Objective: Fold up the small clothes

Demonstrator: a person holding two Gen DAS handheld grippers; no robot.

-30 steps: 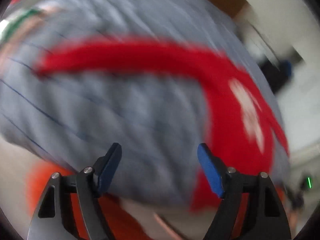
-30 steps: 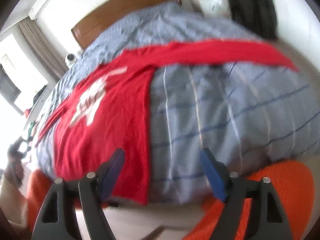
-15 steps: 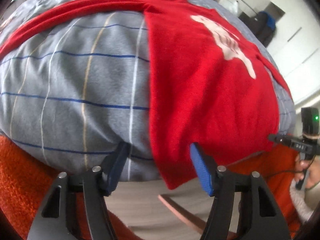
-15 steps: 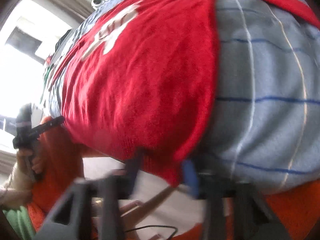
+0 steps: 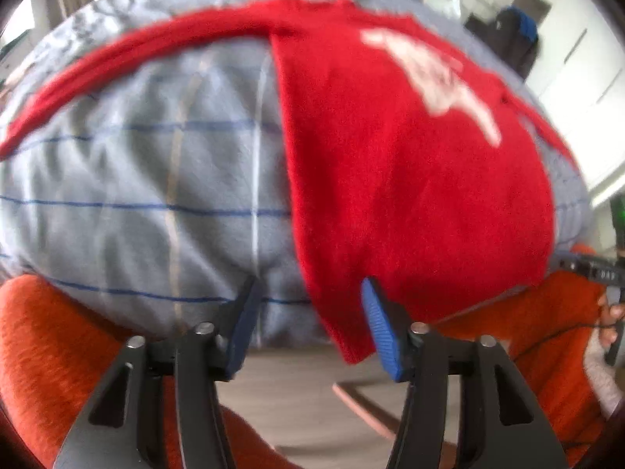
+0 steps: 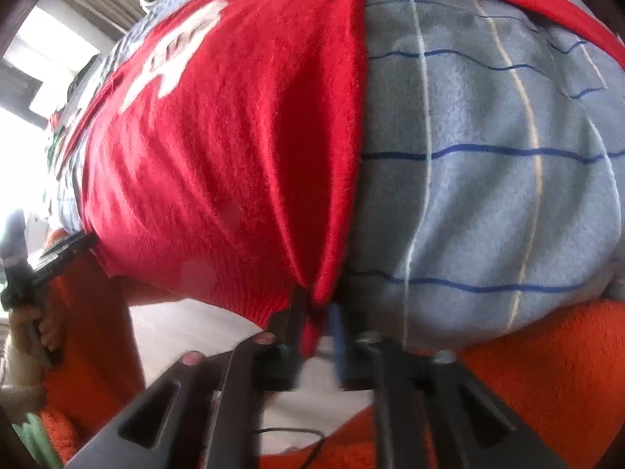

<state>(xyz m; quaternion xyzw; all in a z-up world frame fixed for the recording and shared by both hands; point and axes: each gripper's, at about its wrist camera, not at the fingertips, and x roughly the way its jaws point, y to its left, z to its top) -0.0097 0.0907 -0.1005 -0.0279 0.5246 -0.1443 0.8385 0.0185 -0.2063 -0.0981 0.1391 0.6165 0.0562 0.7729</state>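
Red knit fills both views: a small sweater (image 5: 410,179) lies spread flat on the bed's grey-blue checked duvet (image 5: 156,179), its hem hanging over the near edge and one long sleeve (image 5: 156,51) stretched away to the left along the far side.

The step in hand looks like the first grab, each hand taking one bottom corner of the hem before any fold is made. The right gripper (image 6: 316,332) has the sweater's hem corner pinched up between its fingers, the cloth drawn into a tight vertical pleat; those fingers stand narrow and are opening slightly, though the fabric is between them and seems held. The left gripper (image 5: 308,324) hangs with its fingers moderately wide, the opposite corner of the hem between them with only the right-hand pad touching the knit, nothing clamped yet.

Next, I judge, the left fingers must close on their corner, and then both hands should lift and carry the hem up toward the collar. The right grip needs to be firm first, or the pleat may slip out.

Only the left wrist view shows the whole white print (image 5: 437,74) on the chest and the other gripper's handle at far right. The right wrist view alone shows the pinch itself, and the ribbed hem (image 6: 218,285) up close.
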